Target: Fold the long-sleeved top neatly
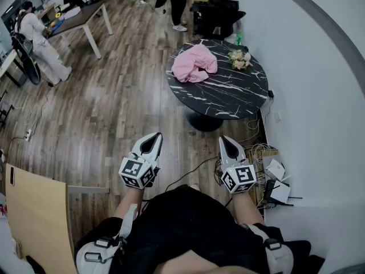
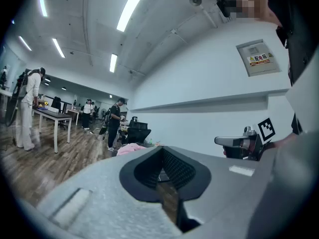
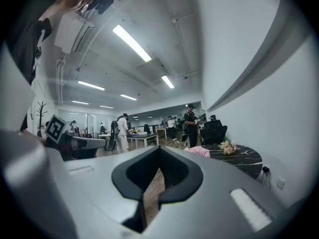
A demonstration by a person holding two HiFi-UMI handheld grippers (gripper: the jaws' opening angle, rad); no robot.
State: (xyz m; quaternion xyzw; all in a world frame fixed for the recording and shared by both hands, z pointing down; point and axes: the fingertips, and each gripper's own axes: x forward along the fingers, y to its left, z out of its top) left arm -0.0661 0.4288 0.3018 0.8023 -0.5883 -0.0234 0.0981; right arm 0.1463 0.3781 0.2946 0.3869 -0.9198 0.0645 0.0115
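Note:
A pink long-sleeved top lies crumpled on the far left part of a round black marble table. From both gripper views the pink top shows small and far ahead. My left gripper and right gripper hang side by side over the wooden floor, well short of the table. Both are held level and shut, with nothing between their jaws.
A small bunch of flowers sits on the table's far right. Cables and white boxes lie on the floor by the white wall. People stand around long desks at the far left. A light wooden board stands at my near left.

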